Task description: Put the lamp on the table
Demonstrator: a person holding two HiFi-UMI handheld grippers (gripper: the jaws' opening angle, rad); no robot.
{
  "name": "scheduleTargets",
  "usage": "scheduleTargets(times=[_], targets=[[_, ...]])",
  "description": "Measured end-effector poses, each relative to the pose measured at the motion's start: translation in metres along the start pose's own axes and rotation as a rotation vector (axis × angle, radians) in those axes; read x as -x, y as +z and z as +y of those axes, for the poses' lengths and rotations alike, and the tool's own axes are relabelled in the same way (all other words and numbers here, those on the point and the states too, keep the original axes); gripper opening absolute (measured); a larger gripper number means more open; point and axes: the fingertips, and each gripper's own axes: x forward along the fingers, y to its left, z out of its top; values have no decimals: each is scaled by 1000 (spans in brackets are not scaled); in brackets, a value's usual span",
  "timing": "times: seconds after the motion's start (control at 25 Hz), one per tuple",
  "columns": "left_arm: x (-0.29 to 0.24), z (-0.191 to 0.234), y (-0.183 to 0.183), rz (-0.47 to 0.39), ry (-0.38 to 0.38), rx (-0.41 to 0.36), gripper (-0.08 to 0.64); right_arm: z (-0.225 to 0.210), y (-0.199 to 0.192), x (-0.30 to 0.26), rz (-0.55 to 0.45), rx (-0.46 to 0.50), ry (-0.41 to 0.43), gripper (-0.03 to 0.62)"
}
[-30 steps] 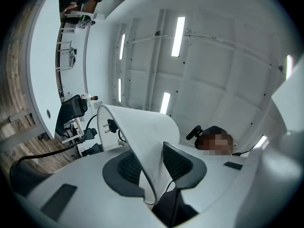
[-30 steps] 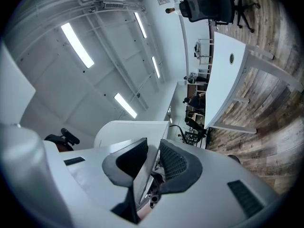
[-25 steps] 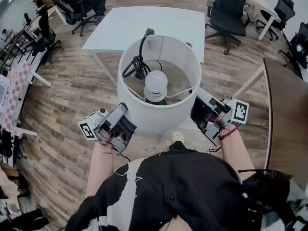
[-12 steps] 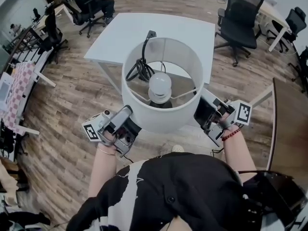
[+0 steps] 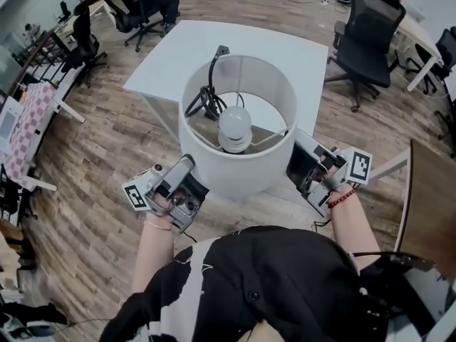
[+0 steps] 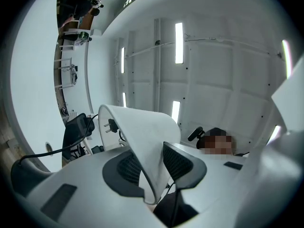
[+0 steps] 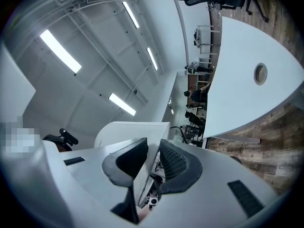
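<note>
Left hand-held gripper (image 5: pixel 185 164) on upright lamp (image 5: pixel 239 171)

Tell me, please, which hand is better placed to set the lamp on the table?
Right, marginally: the right tongs hang by the white table's near edge; the left tongs are over floor. Both clamp the lampshade.
</note>
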Motion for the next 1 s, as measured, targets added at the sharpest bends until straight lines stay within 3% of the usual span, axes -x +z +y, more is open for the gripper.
scheduleTargets(times=[0.28, 0.64, 0.84, 1.0], targets=[[6, 6, 9, -42, 28, -17, 129, -13, 3, -9, 12, -43, 9, 84], [6, 9, 4, -31, 50, -34, 128, -20, 6, -10, 8, -68, 43, 84], [12, 11, 7, -32, 47, -92, 127, -23, 5, -12, 23, -62, 40, 84], [11, 10, 7, -33, 28, -81, 127, -24, 5, -11, 25, -59, 43, 84]])
